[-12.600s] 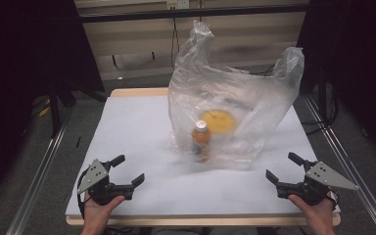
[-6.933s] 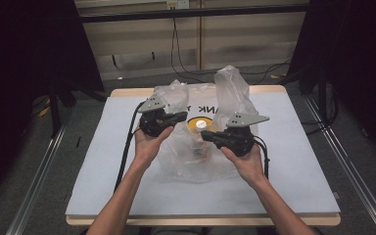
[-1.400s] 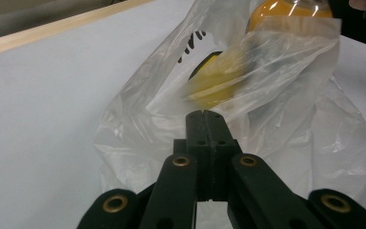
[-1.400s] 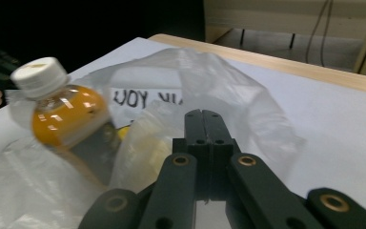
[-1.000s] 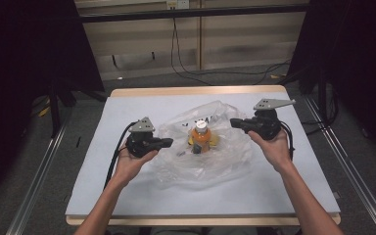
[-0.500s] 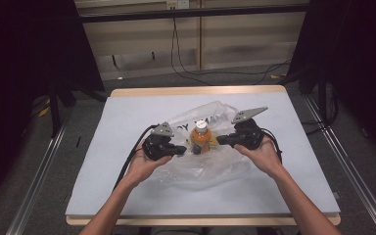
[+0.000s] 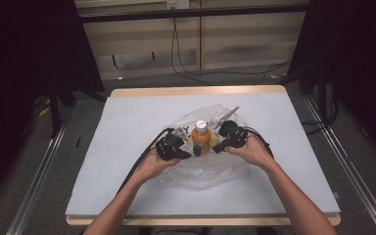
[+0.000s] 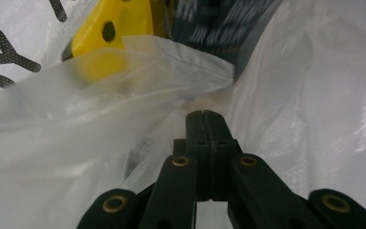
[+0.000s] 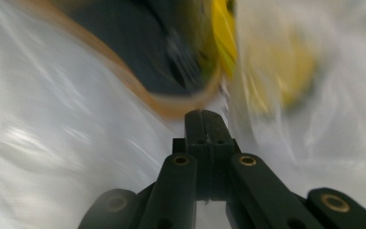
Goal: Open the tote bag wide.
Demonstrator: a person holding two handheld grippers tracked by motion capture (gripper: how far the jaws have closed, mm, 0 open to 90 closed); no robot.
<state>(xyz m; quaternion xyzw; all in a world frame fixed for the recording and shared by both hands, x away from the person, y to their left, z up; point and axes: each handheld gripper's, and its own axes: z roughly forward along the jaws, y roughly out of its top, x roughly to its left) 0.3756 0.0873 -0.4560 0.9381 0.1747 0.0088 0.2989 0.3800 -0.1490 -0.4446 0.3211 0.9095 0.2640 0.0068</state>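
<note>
A clear plastic bag (image 7: pixel 210 172) lies crumpled low on the white table (image 7: pixel 127 117). Out of its middle stands a bottle (image 7: pixel 201 138) of orange drink with a white cap. In the high view my left gripper (image 7: pixel 188 154) presses in at the bottle's left, my right gripper (image 7: pixel 215 148) at its right. In the left gripper view the left gripper (image 8: pixel 203 114) is shut where the bag film (image 8: pixel 100 119) folds meet, the dark bottle label (image 8: pixel 219 24) just beyond. The blurred right gripper view has the right gripper (image 9: pixel 203 114) shut amid film, close under the bottle (image 9: pixel 138 52).
The bag carries a yellow print (image 8: pixel 112 28) and black lettering. Bare white table surrounds the bag on all sides, with its wooden edge (image 7: pixel 196 91) at the back. Cables (image 7: pixel 137 164) trail from both grippers toward the person.
Over the last second both grippers have closed in from either side and come down beside the bottle. The bag, standing tall at first, now lies low around it.
</note>
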